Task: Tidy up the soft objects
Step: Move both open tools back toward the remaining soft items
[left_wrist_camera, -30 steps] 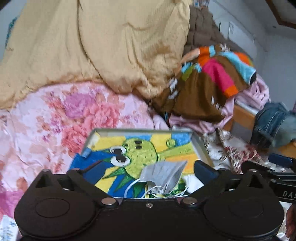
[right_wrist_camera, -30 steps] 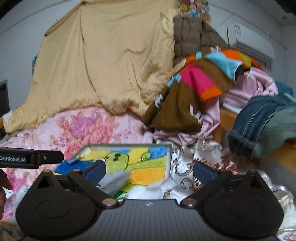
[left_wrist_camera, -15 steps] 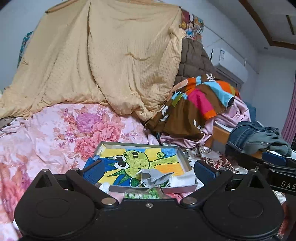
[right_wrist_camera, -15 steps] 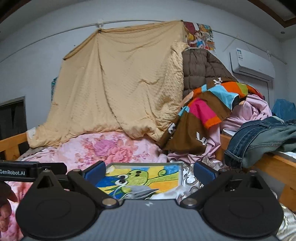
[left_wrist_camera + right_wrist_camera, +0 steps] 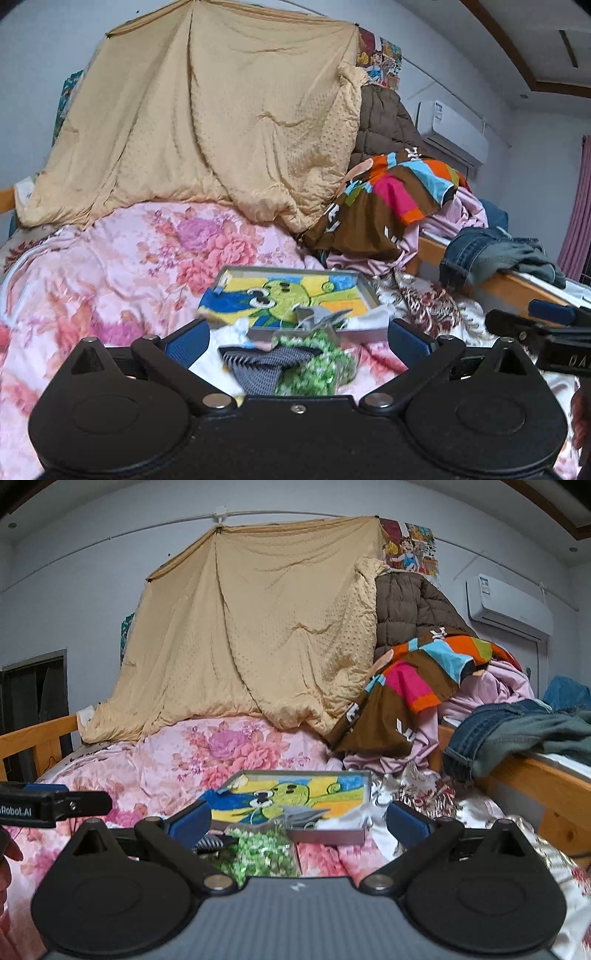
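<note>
A shallow grey tray [image 5: 364,286] with a green cartoon picture lies on the floral bed. A crumpled grey face mask [image 5: 319,316] and a white cloth [image 5: 371,318] rest at its near edge. In front of the tray lie a green-and-white soft item [image 5: 317,365] and a grey knitted piece [image 5: 258,369]. My left gripper [image 5: 295,339] is open above these two, holding nothing. My right gripper [image 5: 298,819] is open too, short of the tray [image 5: 327,836], with the green item [image 5: 262,853] and the mask [image 5: 306,816] between its fingers' lines.
A tan blanket [image 5: 251,627] hangs at the back. A pile of colourful clothes [image 5: 424,686] rises at the right. Jeans [image 5: 491,731] drape over a wooden bed rail [image 5: 554,786]. The pink floral quilt [image 5: 129,266] spreads to the left.
Both grippers have drawn back and risen from the tray, which now looks smaller. The green item and the grey knitted piece have come into view in front of it.
</note>
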Tool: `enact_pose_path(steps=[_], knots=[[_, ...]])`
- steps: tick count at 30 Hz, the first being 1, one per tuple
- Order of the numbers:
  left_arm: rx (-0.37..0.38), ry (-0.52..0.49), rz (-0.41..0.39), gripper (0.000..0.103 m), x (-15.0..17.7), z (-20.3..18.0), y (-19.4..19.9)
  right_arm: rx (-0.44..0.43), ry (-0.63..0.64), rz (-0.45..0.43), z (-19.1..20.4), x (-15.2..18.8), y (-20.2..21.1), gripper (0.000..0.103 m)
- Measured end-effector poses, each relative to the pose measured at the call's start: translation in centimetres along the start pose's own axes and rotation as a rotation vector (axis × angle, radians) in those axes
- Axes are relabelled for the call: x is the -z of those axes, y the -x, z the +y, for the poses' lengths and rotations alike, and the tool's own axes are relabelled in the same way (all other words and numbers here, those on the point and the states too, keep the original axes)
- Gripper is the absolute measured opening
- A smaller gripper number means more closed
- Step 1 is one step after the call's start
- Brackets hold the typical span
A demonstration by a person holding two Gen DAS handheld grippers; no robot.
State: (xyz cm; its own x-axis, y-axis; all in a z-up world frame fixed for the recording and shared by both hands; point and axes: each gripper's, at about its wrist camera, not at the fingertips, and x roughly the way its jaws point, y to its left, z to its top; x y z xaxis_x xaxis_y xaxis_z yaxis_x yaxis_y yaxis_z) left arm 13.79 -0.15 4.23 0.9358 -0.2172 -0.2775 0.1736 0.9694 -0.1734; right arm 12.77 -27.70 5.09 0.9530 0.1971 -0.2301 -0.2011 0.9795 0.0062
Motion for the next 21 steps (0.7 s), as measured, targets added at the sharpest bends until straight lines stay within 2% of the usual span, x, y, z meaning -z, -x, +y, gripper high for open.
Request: enact_pose_path(steps=[8, 14, 21], knots=[[0.007, 0.018, 0.096, 0.102, 2.9, 1.6, 1.0, 0.001, -0.012, 0.102, 0.5, 1.9, 1.1, 0.103], [-0.013, -0.014, 0.181, 0.102, 3.8, 1.9, 1.0, -0.018, 0.023, 0.170, 1.4, 2.8, 0.7, 0.103], [-0.062, -0.044, 0.394, 0.102, 5.3, 1.9, -0.9, -0.076, 0.050, 0.280, 2.8, 4.3, -0.6, 0.103]])
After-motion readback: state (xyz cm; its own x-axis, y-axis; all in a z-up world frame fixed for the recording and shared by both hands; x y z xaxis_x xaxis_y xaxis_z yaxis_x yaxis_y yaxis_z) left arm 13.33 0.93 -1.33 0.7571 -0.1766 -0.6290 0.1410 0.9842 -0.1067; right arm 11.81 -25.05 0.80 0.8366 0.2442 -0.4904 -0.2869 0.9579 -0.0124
